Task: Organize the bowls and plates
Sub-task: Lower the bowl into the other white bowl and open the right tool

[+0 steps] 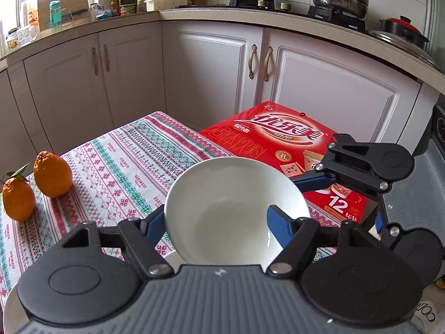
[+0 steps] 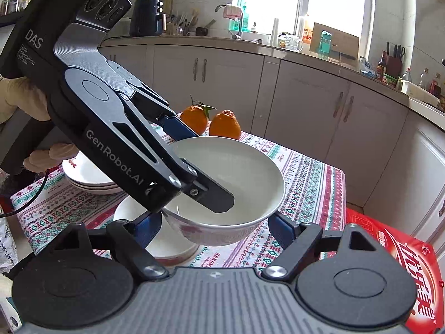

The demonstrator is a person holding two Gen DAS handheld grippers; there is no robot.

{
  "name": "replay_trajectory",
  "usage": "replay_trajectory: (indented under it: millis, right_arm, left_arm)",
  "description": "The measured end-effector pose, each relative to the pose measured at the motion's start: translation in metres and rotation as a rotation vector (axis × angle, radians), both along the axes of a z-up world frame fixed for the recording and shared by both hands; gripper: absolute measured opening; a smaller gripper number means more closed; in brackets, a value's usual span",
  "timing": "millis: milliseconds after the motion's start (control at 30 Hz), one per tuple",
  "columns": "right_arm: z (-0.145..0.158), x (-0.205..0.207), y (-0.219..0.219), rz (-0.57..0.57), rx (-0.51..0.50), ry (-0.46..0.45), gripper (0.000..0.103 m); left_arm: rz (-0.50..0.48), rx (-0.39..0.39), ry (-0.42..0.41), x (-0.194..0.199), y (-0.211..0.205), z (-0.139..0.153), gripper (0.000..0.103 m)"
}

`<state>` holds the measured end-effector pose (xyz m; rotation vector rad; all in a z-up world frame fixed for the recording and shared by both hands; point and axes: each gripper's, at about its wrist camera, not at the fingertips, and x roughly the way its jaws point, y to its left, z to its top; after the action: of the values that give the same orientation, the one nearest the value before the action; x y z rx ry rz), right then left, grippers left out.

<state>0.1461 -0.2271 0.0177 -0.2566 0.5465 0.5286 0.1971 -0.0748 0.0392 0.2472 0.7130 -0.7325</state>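
Observation:
A white bowl (image 1: pixel 236 208) is held tilted above the patterned tablecloth (image 1: pixel 116 172). My left gripper (image 1: pixel 217 222) is shut on its rim, one finger inside and one outside. In the right wrist view the same bowl (image 2: pixel 244 178) hangs above the table, with the left gripper (image 2: pixel 194 167) clamped on its near-left rim. My right gripper (image 2: pixel 215 228) is open, its blue fingers on either side just below the bowl, apart from it. Another white bowl (image 2: pixel 133 211) sits on the table under it. A stack of white plates (image 2: pixel 86 178) lies at the left.
Two oranges (image 1: pixel 36 183) stand at the table's far side, also in the right wrist view (image 2: pixel 211 122). A red drink-mix box (image 1: pixel 278 150) lies beside the table on the right. White kitchen cabinets (image 1: pixel 211 66) and a cluttered counter run behind.

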Motion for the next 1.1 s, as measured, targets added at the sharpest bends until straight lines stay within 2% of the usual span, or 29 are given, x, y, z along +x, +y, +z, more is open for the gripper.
replay_trajectory:
  millis: [467, 1100]
  right_arm:
    - [-0.017, 0.000, 0.038, 0.090, 0.004, 0.063, 0.087]
    - [-0.034, 0.006, 0.041, 0.085, 0.010, 0.126, 0.087]
  left_arm:
    - [0.114, -0.011, 0.042, -0.011, 0.040, -0.024, 0.075]
    - [0.114, -0.016, 0.084, -0.008, 0.042, -0.045, 0.075]
